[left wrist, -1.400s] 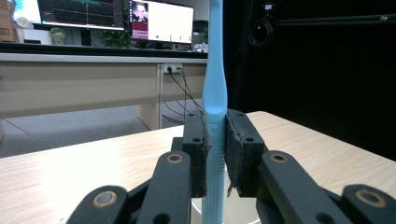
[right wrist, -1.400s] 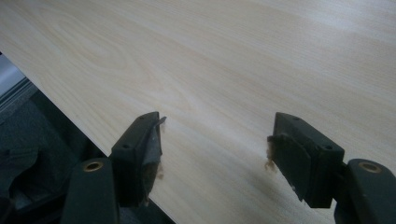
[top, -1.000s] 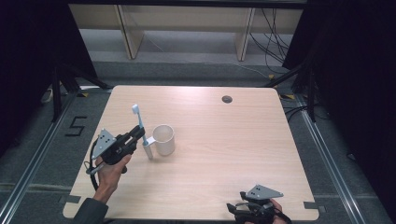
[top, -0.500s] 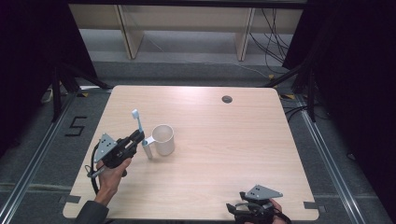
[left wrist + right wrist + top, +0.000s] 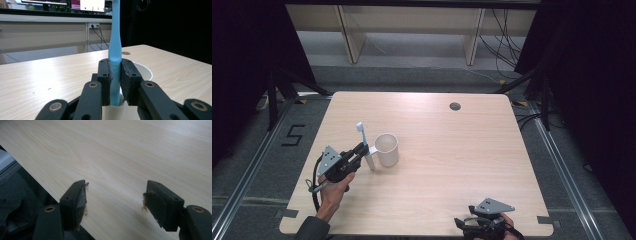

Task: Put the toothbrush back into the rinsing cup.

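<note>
Blue toothbrush (image 5: 115, 53) held upright, pinched in the left gripper (image 5: 362, 151), just beside the white cup (image 5: 387, 149).

Squeezed tight between the two black pads (image 5: 103, 75) of the left gripper, handle low and bristle end up high. Closed jaws pressing on both sides of the handle, with no gap to see. Right behind the toothbrush, the cup, standing open side up on the pale wooden table (image 5: 447, 150), left of the middle. Held by a hand (image 5: 332, 192) coming in from the near edge. Far off, at the near right edge of the table, the right gripper (image 5: 479, 225), jaws spread wide apart with only bare wood between them and nothing gripped. Near the far edge, a small dark round hole (image 5: 455, 106) in the table top.
</note>
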